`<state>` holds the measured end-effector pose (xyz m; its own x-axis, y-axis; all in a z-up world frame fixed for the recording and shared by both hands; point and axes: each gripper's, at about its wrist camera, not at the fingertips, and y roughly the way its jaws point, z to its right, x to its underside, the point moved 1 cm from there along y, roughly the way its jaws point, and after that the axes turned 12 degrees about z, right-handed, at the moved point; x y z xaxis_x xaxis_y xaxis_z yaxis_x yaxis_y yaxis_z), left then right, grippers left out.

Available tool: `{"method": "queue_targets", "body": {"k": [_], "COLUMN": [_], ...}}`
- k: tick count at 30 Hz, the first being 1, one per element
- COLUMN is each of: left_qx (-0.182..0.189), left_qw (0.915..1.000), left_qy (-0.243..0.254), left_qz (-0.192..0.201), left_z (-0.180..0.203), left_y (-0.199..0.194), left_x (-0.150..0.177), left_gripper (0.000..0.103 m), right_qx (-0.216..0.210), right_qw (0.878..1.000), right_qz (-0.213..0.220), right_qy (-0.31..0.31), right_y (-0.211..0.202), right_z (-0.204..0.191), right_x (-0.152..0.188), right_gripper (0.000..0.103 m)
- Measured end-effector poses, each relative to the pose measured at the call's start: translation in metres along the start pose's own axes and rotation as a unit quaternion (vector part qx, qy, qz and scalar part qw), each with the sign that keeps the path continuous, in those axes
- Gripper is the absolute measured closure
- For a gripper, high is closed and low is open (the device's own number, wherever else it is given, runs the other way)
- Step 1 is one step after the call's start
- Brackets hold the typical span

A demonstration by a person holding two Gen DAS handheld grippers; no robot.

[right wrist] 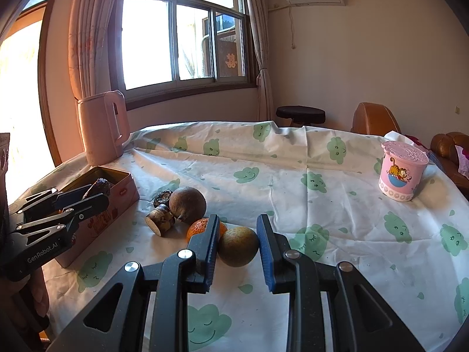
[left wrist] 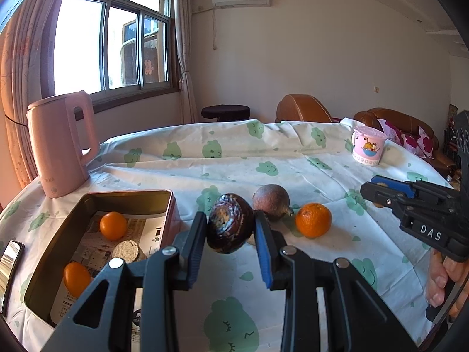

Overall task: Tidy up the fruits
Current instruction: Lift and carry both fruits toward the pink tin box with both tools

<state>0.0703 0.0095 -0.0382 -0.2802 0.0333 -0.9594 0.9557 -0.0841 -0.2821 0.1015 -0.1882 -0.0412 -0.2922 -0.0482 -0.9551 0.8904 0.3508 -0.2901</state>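
Note:
My left gripper is shut on a dark brown wrinkled fruit and holds it just right of the open metal tin. The tin holds two oranges and a pale round slice on newspaper. On the cloth lie a brown round fruit and an orange. My right gripper is around a greenish-brown fruit on the table, its pads at both sides; I cannot tell whether they grip it. An orange, a brown fruit and small dark pieces lie behind.
A pink kettle stands at the table's far left behind the tin. A pink cartoon cup stands at the far right. A phone lies left of the tin. Brown sofas and a dark stool stand beyond the table.

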Motion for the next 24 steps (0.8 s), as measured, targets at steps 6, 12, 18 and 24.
{"method": "queue_targets", "body": {"k": [6, 12, 18, 24], "left_qx": [-0.001, -0.004, -0.007, -0.010], "left_qw": [1.0000, 0.9999, 0.9996, 0.9993], "left_qy": [-0.001, -0.003, -0.005, -0.008], "left_qz": [0.007, 0.016, 0.026, 0.035], "left_z": [0.000, -0.001, -0.003, -0.004], "left_y": [-0.003, -0.007, -0.011, -0.014], "left_x": [0.000, 0.000, -0.001, -0.002], "left_gripper": [0.069, 0.069, 0.069, 0.069], "right_qx": [0.002, 0.005, 0.008, 0.009], "right_qw": [1.000, 1.000, 0.999, 0.999], "right_qz": [0.009, 0.018, 0.032, 0.043], "right_qy": [-0.002, -0.003, -0.004, -0.007], "right_y": [-0.003, -0.006, -0.011, -0.016], "right_z": [0.000, -0.001, -0.001, -0.002], "right_x": [-0.001, -0.001, -0.003, -0.003], "right_gripper": [0.075, 0.075, 0.075, 0.075]}}
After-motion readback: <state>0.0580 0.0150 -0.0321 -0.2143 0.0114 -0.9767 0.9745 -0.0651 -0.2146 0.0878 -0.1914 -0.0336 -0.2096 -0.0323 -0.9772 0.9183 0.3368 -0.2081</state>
